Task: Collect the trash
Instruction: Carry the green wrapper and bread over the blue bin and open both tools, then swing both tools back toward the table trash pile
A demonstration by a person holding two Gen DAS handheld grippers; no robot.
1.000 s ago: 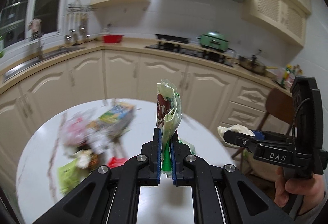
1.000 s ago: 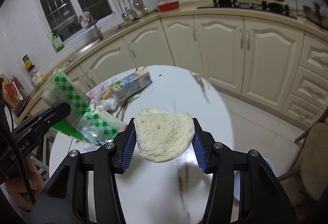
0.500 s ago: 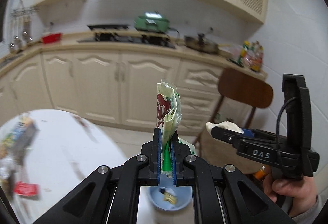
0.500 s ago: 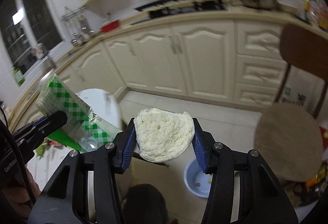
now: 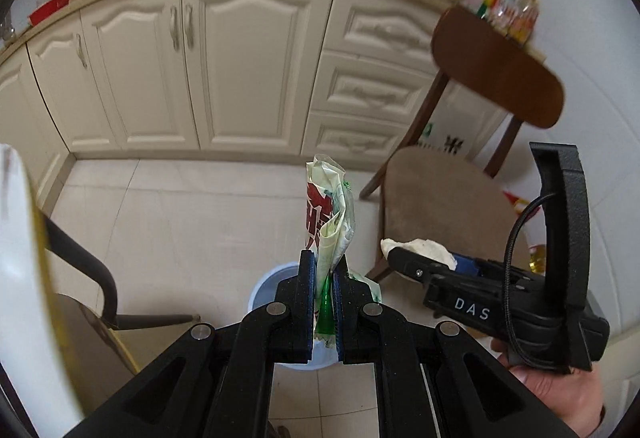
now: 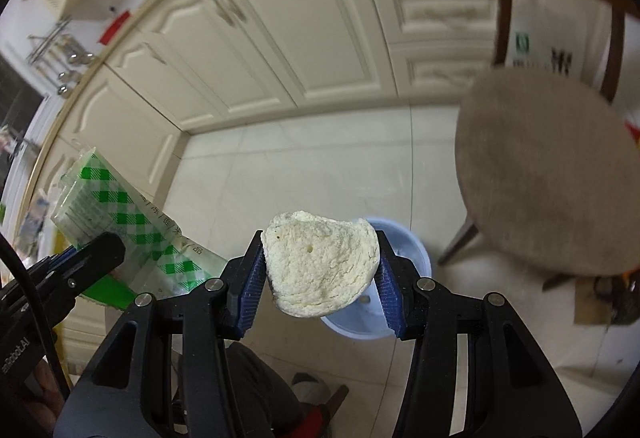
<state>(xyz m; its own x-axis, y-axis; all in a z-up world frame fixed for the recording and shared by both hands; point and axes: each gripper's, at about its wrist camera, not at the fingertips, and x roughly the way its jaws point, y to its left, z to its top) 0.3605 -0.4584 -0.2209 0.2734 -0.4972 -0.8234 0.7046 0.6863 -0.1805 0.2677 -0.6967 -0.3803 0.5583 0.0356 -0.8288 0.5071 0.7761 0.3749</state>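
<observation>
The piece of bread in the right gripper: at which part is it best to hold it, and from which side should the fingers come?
Grip the piece of bread across its curved left and right edges, as the right gripper does now, coming from behind and below. It stands on edge with its flat face to the camera, so the pads bear on the edges, not the soft face.

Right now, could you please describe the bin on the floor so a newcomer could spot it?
Find the brown wooden chair before the cream cabinets. Beside its leg, on the tiled floor, stands a small round bin, the only pale blue object.
</observation>
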